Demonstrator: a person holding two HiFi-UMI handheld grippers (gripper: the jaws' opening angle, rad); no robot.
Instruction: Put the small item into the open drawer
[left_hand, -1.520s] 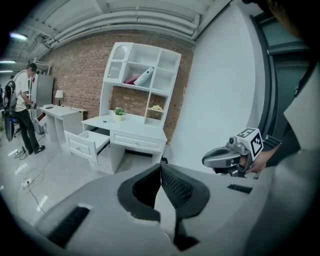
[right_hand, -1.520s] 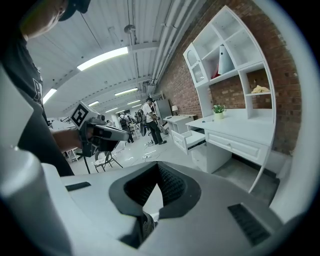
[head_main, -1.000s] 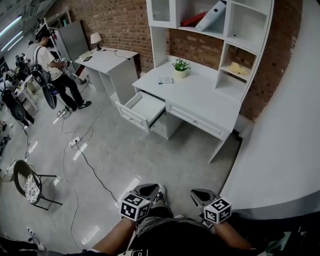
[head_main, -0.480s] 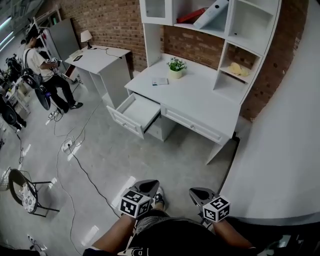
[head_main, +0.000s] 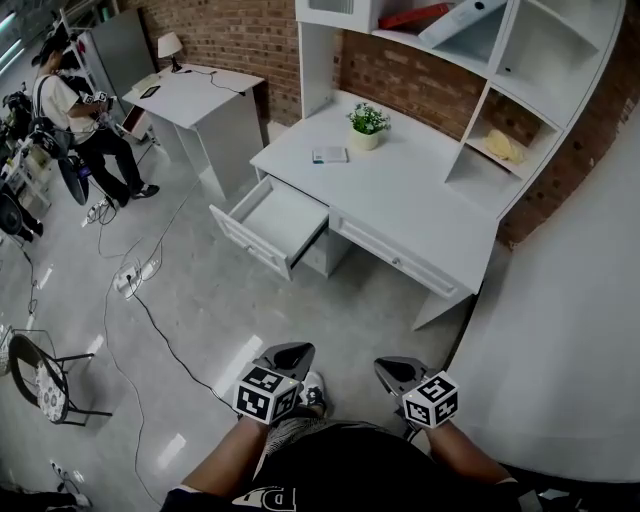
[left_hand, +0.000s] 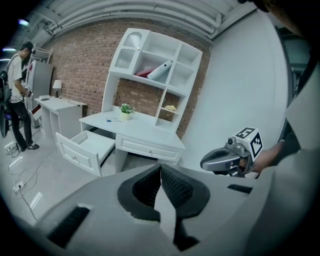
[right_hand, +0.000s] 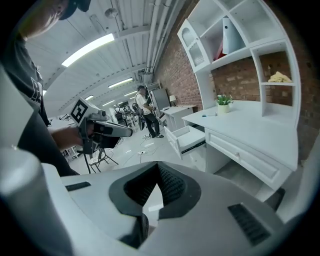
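A white desk (head_main: 400, 195) with a shelf unit stands ahead, its left drawer (head_main: 272, 222) pulled open and bare inside. On the desktop a small flat bluish item (head_main: 329, 155) lies near a potted plant (head_main: 367, 122). Both grippers are held low by the person's body, far from the desk. My left gripper (head_main: 297, 350) (left_hand: 160, 167) is shut with nothing between its pads. My right gripper (head_main: 388, 366) (right_hand: 159, 165) is shut and empty too. Each one shows in the other's view: the right gripper (left_hand: 225, 159), the left gripper (right_hand: 107, 129).
A second white table (head_main: 200, 100) with a lamp (head_main: 170, 45) stands at the back left, a person (head_main: 75, 110) beside it. Cables (head_main: 130, 280) run across the floor, and a chair (head_main: 40, 375) sits at the lower left. A white wall (head_main: 560, 330) closes the right side.
The head view has swung a little, so the desk sits nearer and more central. Both grippers stay shut low by the body, shifted slightly up in the frame.
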